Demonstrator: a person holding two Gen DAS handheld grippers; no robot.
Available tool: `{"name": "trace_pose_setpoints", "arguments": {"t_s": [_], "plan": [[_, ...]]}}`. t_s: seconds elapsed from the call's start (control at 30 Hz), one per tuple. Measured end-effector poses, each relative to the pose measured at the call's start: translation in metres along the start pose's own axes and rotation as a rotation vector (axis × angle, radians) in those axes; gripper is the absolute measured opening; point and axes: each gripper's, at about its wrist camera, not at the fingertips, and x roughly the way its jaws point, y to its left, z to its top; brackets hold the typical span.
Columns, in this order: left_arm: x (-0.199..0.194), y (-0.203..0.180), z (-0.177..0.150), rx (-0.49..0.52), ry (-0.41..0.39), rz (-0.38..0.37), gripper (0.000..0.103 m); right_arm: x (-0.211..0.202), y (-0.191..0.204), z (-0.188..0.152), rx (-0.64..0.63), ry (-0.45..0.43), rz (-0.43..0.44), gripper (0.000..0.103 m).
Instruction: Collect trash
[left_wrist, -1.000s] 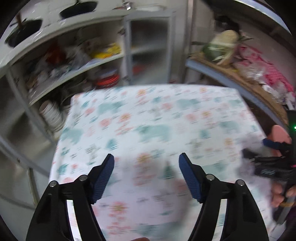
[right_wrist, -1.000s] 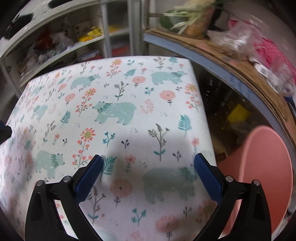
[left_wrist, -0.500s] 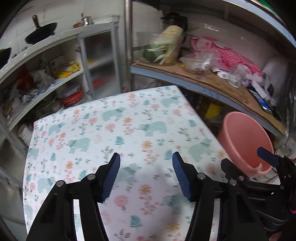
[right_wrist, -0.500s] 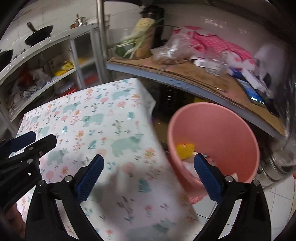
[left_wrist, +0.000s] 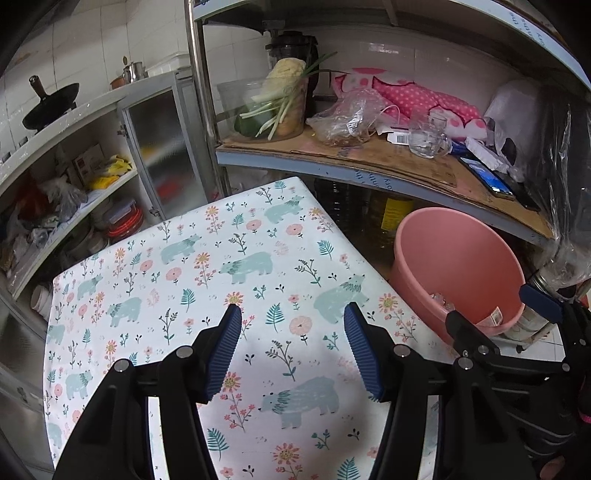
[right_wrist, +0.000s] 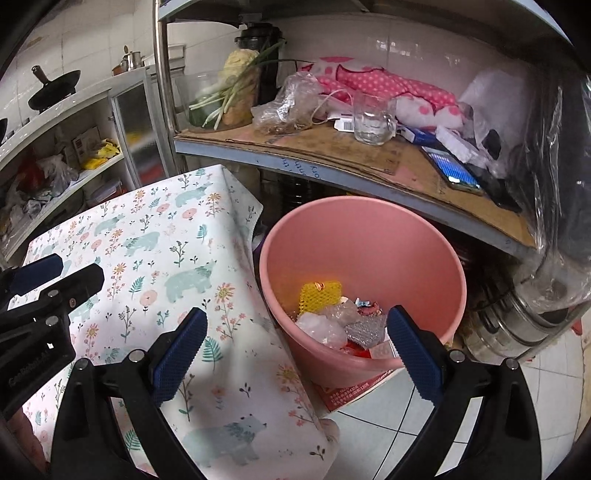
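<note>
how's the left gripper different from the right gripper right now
The left gripper points over the bear-print tablecloth, while the right gripper straddles the table edge and the pink bucket. The right gripper's jaws look spread wider than the left gripper's. Both are open, empty, with ribbed blue pads on black arms.

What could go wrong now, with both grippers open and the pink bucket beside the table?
1. The right gripper hangs over the table edge, close to the pink bucket rim; a low sweep might tip it and spill the trash.
2. The tablecloth corner hangs loose, so fingers could catch and drag it.
3. The left gripper is close, so they might collide.
</note>
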Motion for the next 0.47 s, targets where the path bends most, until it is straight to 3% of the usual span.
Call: {"name": "trace_pose_setpoints", "arguments": {"t_s": [0.47], "plan": [[-0.0082,-0.0053,-0.0028,0.017,-0.036,0.046,0.058,0.0044,-0.0004,-0.0066,0.024,0.025,0.048,0.099]]}}
